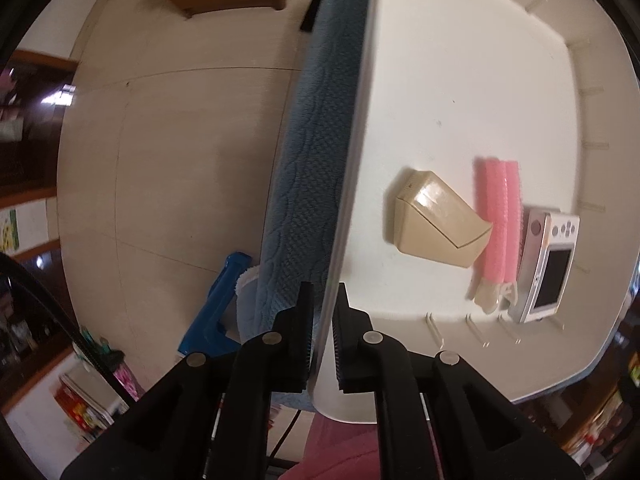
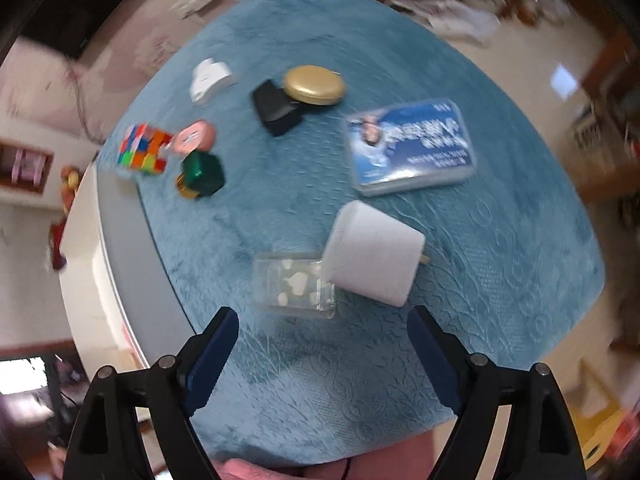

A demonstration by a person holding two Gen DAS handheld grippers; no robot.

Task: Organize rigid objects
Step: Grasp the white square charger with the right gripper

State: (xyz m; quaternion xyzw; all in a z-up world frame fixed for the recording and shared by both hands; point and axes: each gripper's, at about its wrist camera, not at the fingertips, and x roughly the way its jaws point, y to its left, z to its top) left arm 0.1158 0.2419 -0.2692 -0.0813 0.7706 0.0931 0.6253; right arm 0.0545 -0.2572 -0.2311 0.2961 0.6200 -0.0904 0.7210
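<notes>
The left gripper (image 1: 322, 332), pointing steeply down, clamps the rim of a white plastic bin (image 1: 460, 92), one black finger (image 1: 304, 332) outside the wall and the other inside. To the left of that gripper hangs the edge of a blue textured cloth (image 1: 316, 160), with a blue plastic piece (image 1: 216, 312) lower down over the pale floor (image 1: 168, 152). To its right, on the bin's floor, lie a beige wedge-shaped plastic case (image 1: 436, 220), a pink ribbed roller (image 1: 500, 220) just beside it, and a silver compact camera (image 1: 548, 268) touching the roller's far side.

The right gripper (image 2: 324, 352) hovers over the teal plush cloth (image 2: 500, 240) with its blue-padded jaws spread wide and nothing between them. Far ahead and to its left sits a multicoloured puzzle cube (image 2: 142, 148), then a pink round case (image 2: 194, 138) touching a dark green hexagonal box (image 2: 202, 176), and a small white plastic piece (image 2: 208, 78) beyond them. Just ahead of the fingertips lies a clear plastic box of white pieces (image 2: 294, 284), with a white square charger plug (image 2: 372, 254) resting partly over its right end. Further ahead are a black pouch (image 2: 276, 108) under a gold oval tin (image 2: 314, 85), and to the right a clear flat case with a blue printed label (image 2: 410, 146). The white bin's wall (image 2: 116, 240) stands at the cloth's left edge.
</notes>
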